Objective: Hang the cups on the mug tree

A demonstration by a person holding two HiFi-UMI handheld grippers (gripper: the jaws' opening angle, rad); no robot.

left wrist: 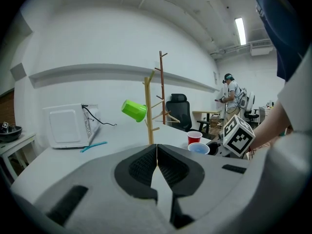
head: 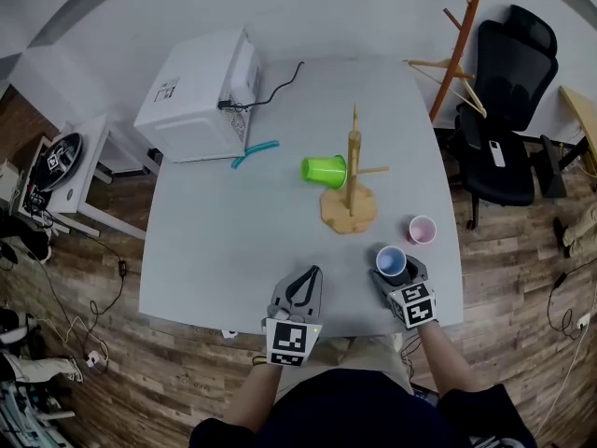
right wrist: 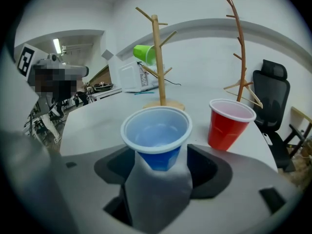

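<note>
A wooden mug tree (head: 352,189) stands at the table's middle right, and a green cup (head: 324,170) hangs tilted on its left peg. The blue cup (head: 390,261) stands upright on the table between the wide jaws of my right gripper (head: 395,269). In the right gripper view the blue cup (right wrist: 157,135) has a gap to the pads on each side. A red cup (head: 422,230) stands upright just beyond it on the right. My left gripper (head: 311,276) rests near the table's front edge, shut and empty, its pads (left wrist: 146,162) touching.
A white appliance (head: 201,96) with a black cable sits at the table's (head: 215,241) back left, and a teal stick (head: 255,152) lies in front of it. Past the right edge stand a wooden coat rack (head: 457,45) and a black office chair (head: 508,110). A person (left wrist: 229,89) stands far off.
</note>
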